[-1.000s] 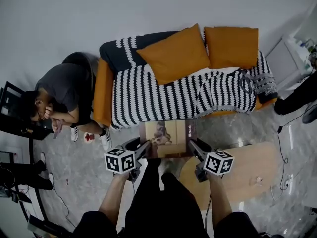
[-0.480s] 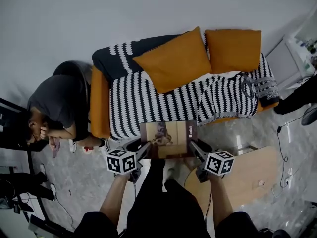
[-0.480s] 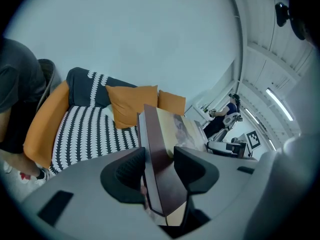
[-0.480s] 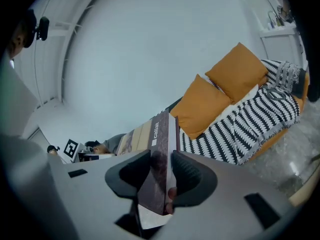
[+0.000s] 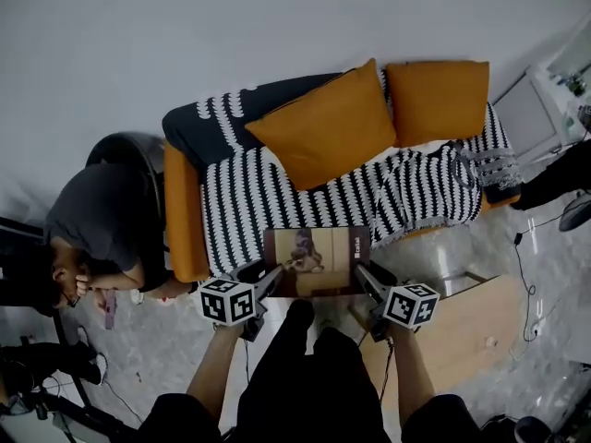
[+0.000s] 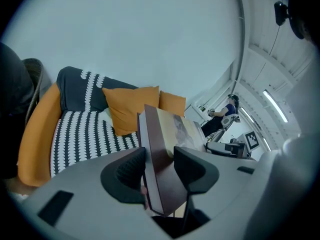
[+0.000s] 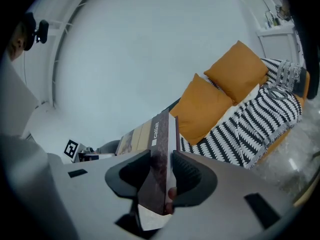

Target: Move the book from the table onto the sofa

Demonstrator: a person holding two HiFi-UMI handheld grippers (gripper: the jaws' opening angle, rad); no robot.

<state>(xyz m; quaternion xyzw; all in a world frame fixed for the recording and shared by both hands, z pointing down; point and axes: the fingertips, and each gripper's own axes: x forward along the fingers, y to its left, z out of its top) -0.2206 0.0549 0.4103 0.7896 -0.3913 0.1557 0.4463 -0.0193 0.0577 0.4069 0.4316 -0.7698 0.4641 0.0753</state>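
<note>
A brown hardcover book (image 5: 316,259) with a picture on its tan cover hangs flat in the air just in front of the sofa's front edge. My left gripper (image 5: 271,275) is shut on its left edge and my right gripper (image 5: 362,273) on its right edge. In the left gripper view the book (image 6: 162,156) stands between the two pads (image 6: 129,171). In the right gripper view its spine (image 7: 159,156) is pinched the same way. The sofa (image 5: 305,187) has an orange frame and a black-and-white patterned throw.
Two orange cushions (image 5: 325,124) (image 5: 438,101) lean on the sofa's back. A person in a dark shirt (image 5: 102,224) crouches left of the sofa arm. A wooden table (image 5: 462,326) lies at my lower right. Cables run over the marble floor (image 5: 166,340). White shelving (image 5: 545,100) stands far right.
Both grippers have carried the book forward, away from the table and up to the sofa's front edge. The sofa now looks closer and larger. The grip on the book is unchanged.
</note>
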